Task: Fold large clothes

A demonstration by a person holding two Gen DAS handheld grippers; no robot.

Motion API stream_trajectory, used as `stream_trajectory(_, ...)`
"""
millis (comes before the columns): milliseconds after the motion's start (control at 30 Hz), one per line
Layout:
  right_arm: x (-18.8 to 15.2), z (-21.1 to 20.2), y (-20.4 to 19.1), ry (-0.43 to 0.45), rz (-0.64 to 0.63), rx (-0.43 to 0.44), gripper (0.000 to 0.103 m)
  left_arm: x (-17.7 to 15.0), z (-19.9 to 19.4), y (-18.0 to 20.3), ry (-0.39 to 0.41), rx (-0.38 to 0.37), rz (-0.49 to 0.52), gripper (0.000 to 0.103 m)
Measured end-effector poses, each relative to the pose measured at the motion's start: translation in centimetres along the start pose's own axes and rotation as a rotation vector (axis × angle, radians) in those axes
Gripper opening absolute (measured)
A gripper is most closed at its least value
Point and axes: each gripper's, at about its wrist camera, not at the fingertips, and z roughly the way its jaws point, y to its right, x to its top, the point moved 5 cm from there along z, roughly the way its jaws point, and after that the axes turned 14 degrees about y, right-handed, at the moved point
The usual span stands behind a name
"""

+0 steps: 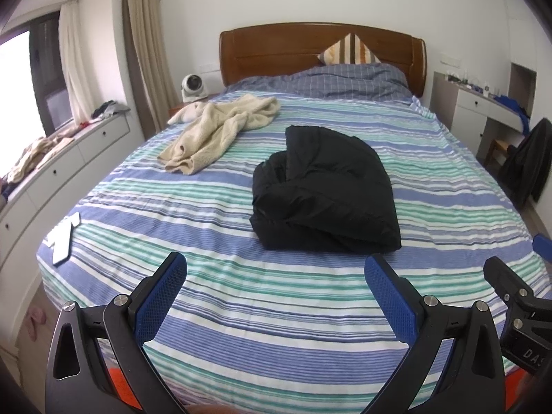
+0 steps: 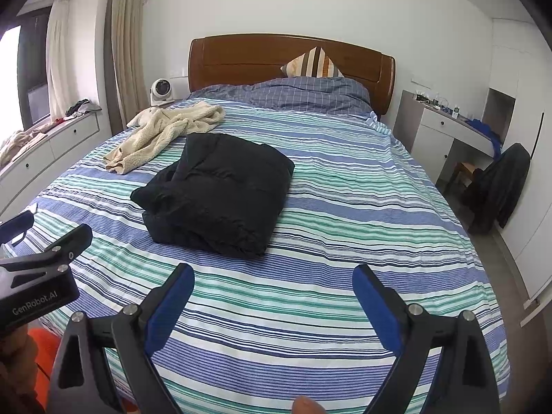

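Both grippers, left (image 1: 276,269) and right (image 2: 273,279), gape wide and empty over the striped sheet (image 1: 276,310); beyond, a puffy black jacket (image 1: 324,189) lies folded square.

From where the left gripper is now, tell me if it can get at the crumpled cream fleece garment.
Probably yes, with a long reach. The left gripper is open and empty, and bare striped bed sheet lies between it and the crumpled cream fleece garment; the folded black padded jacket sits off to the right.
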Motion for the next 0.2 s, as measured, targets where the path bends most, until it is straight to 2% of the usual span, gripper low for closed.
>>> stream_trajectory(200,-0.32,0.33,0.32,-0.010,0.013,0.000,0.094,-0.06,-0.11,0.13,0.029,0.021,0.009,0.103)
